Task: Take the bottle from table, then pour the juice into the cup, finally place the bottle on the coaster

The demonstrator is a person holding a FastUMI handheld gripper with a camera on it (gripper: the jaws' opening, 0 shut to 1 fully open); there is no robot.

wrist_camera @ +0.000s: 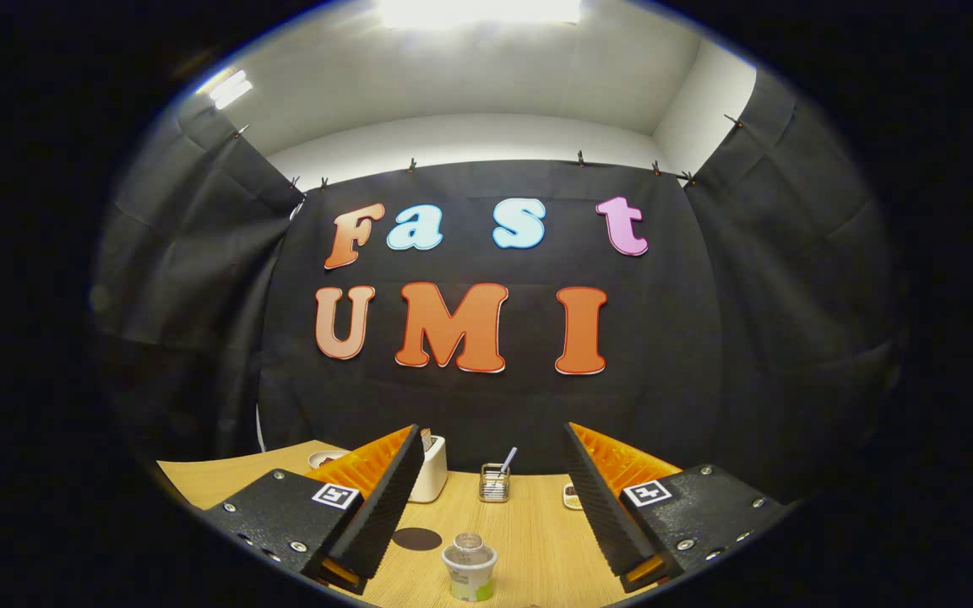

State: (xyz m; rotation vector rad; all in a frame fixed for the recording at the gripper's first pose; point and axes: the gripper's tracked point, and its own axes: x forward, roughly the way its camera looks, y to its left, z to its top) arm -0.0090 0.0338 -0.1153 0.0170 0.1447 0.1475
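The hand-held gripper [486, 515] is spread wide, its two fingers apart with nothing pinched between them, held above a light wooden surface [537, 532]. Nearest, low between the fingers, stands the bottle [470, 567]: clear at the neck, with a white and green label wrapped round its body, seen from above and upright, touching neither finger. Just beyond it and toward the left finger lies a dark round coaster [416, 539], flat on the wood and bare. Farther on, near the back of the surface, a small wire holder [495, 483] carries a thin stick. Left of it, partly behind the left finger, stands a white container [432, 469]. A small white dish [326, 458] sits at the far left.
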